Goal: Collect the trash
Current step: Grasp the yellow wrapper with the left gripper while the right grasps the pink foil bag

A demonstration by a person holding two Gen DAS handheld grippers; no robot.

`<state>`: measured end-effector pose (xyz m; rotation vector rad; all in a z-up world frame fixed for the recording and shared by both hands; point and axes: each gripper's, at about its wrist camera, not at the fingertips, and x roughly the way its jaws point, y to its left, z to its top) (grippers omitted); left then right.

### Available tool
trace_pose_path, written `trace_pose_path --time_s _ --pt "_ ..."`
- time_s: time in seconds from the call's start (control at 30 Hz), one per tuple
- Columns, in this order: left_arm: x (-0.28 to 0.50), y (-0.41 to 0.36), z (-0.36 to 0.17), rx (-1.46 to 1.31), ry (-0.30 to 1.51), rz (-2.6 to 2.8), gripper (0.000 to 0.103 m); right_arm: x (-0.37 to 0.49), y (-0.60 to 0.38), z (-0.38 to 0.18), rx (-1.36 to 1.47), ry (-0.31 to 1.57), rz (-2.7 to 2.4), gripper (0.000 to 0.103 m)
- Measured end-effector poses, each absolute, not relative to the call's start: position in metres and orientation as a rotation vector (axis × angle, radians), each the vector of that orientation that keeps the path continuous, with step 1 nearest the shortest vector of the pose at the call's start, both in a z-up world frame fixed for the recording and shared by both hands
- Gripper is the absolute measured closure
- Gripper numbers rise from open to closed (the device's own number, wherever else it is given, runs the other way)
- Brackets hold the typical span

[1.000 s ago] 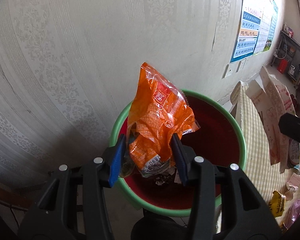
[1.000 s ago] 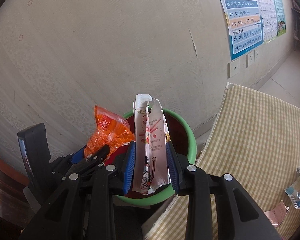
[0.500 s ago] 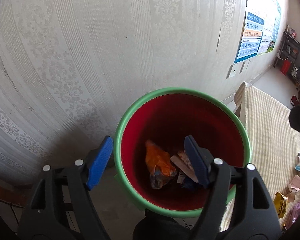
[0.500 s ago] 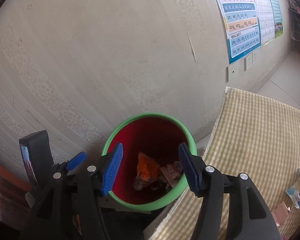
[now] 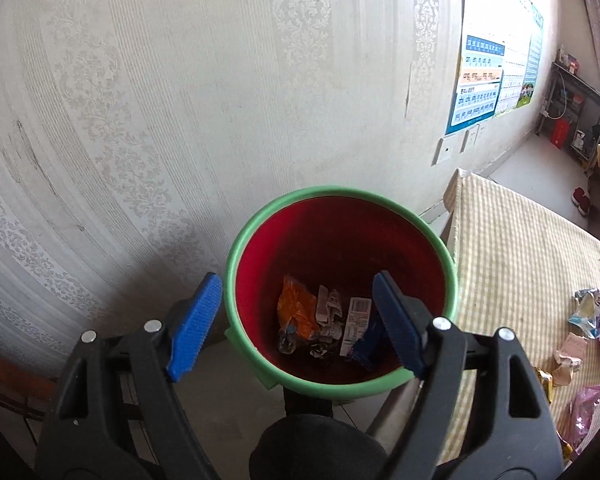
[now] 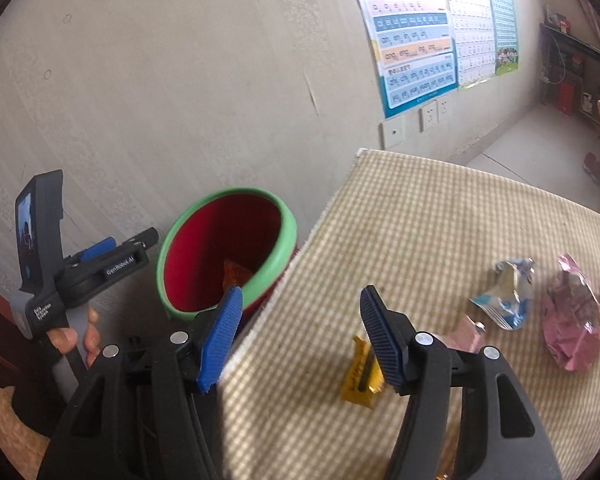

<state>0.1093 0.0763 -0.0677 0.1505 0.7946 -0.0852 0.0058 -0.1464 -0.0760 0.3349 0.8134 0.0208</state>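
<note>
Over the near edge of the checked table cover, the right gripper hangs with jaws spread and nothing between them; they have just been opening. Just beyond its right finger a yellow wrapper lies on the cloth. Farther right lie a blue-and-white wrapper and a crumpled pink wrapper, close beside each other; more scraps at the frame edge are too blurred to name.

Left gripper: jaws spread wide, just been opening, empty, poised above the bin, which stands on the floor against the wall, right beside the table's end. In the right wrist view a hand grips this tool's handle.

Bin contents, seen from above: an orange snack bag at the bottom left, a crumpled white wrapper next to it, a white packet with a barcode, and something blue partly hidden behind the right finger. Red inside, green rim, mostly empty.

Step in hand, as judged: drop done, both tools free, heading back for more litter. Next move calls for bringing the right gripper down over the yellow wrapper, straddling it, and closing low enough to catch thin foil lying flat. The left needs to swing across to the table for the farther wrappers.
</note>
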Motion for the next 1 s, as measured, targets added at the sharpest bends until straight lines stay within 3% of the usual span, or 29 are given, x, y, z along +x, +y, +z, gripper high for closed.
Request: trace_pose_path --time_s 0.37,0.7,0.73,0.77,0.9,1.0 --pt "0.065 0.024 -0.083 0.152 0.868 -0.255 0.027 -0.101 -0.229 -0.130 0.466 0.946 -0.256 0.043" --pt "0.028 -0.057 -0.120 0.260 0.992 -0.486 0.027 -0.110 -0.242 -0.179 0.562 1.054 -0.238 0.043" --pt "0.027 -0.062 -0.123 0.264 1.002 -0.498 0.027 -0.110 -0.241 -0.182 0.561 1.065 -0.230 0.047" --pt "0.027 -0.067 -0.126 0.266 1.017 -0.511 0.027 -0.108 -0.239 -0.185 0.559 1.074 -0.221 0.059" --pt "0.029 -0.085 -0.143 0.255 1.095 -0.550 0.031 -0.106 -0.236 -0.182 0.540 1.049 -0.206 0.074" --pt "0.029 -0.097 -0.157 0.275 1.138 -0.565 0.043 -0.106 -0.236 -0.171 0.522 0.996 -0.212 0.075"
